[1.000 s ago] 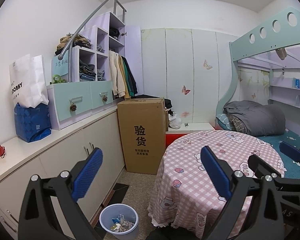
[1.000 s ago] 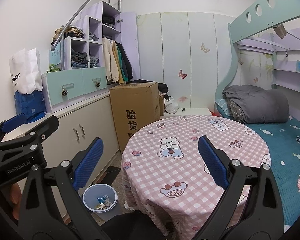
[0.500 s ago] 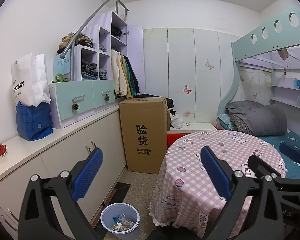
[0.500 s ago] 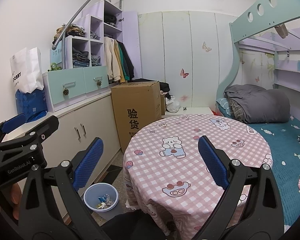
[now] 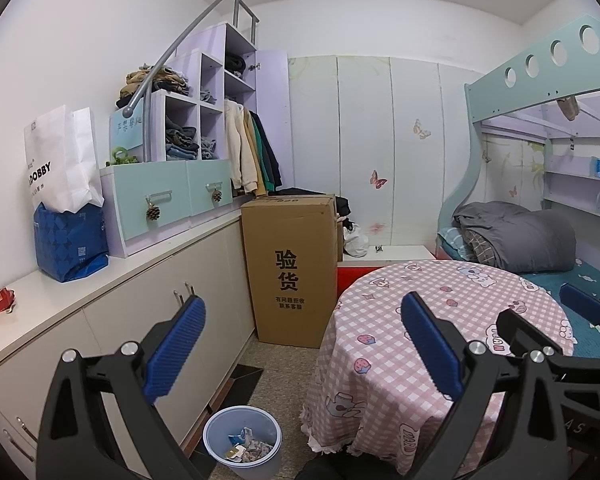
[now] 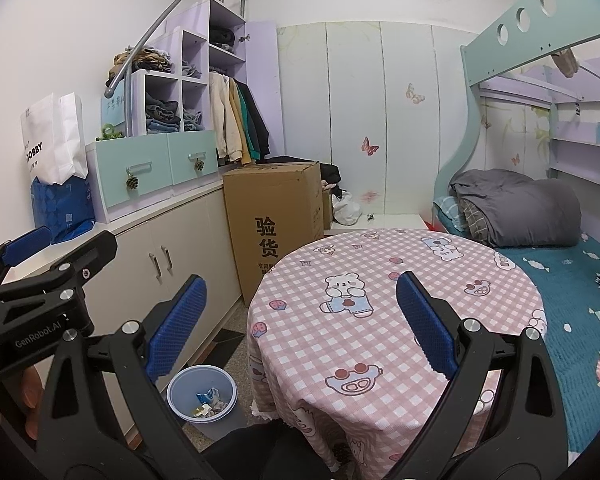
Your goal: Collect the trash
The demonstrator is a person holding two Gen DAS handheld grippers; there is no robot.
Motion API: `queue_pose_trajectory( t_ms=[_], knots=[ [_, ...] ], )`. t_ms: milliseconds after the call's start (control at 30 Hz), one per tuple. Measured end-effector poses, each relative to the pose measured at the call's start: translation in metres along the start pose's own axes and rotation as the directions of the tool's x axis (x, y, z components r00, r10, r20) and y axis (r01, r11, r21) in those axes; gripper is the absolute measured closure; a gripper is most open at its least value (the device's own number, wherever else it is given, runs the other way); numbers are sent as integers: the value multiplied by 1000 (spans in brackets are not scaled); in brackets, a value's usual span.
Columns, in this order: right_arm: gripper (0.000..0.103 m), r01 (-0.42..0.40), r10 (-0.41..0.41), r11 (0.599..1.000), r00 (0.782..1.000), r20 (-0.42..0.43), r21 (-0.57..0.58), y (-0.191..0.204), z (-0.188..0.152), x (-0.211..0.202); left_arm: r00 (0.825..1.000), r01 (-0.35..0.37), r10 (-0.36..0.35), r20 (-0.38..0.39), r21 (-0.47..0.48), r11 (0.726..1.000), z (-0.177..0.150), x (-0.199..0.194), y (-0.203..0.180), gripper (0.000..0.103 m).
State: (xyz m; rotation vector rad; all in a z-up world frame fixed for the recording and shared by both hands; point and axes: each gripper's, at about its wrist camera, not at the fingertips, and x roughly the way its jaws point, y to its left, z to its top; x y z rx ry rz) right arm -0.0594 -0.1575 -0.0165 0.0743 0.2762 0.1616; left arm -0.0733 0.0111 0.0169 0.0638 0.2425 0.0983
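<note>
Left wrist view: we have edged slightly right over the last second, both grippers empty and spread wide, left gripper and right gripper hovering near the pink-checked table. The bin, trash inside, stands on the floor between cabinet and table, a narrow aisle.
</note>
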Motion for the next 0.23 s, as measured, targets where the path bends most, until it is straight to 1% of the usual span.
queue_pose_trajectory(
  t_ms=[233],
  knots=[
    [9, -1, 1, 1000, 1000, -18, 7, -6, -2, 9, 1000, -4, 4, -24, -4, 1000, 0, 8, -3, 7]
  ],
)
